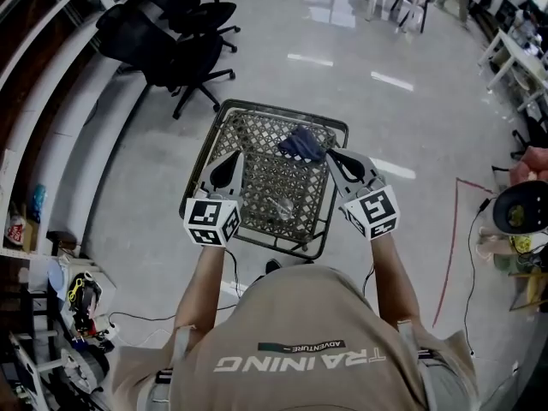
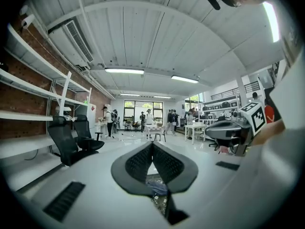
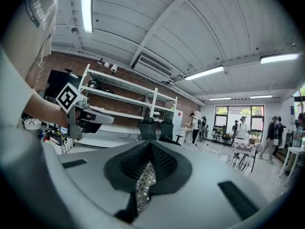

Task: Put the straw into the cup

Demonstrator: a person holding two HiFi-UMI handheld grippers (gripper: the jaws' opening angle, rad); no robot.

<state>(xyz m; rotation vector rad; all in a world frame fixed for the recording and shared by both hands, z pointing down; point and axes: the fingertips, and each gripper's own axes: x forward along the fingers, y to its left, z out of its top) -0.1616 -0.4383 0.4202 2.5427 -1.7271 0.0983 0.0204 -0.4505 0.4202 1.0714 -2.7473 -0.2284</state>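
I hold both grippers side by side over a dark metal mesh table (image 1: 282, 110). The left gripper (image 1: 236, 157) (image 2: 152, 145) is shut with nothing between its jaws. The right gripper (image 1: 334, 153) (image 3: 151, 144) is shut and empty too. A blue crumpled thing (image 1: 301, 142) (image 2: 157, 187) lies on the mesh at the far side, between the two tips. A small clear thing (image 1: 279, 204) lies near the middle of the mesh; I cannot tell if it is the cup or the straw. Both gripper views point level into the room, with only slivers of mesh (image 3: 142, 184) below the jaws.
Black office chairs (image 1: 184, 41) stand on the glossy floor beyond the table at the left. White shelving (image 1: 34, 101) runs along the left wall. A red cable (image 1: 445, 264) lies on the floor at the right, beside a dark bowl (image 1: 521, 207). People stand far across the room (image 2: 147, 120).
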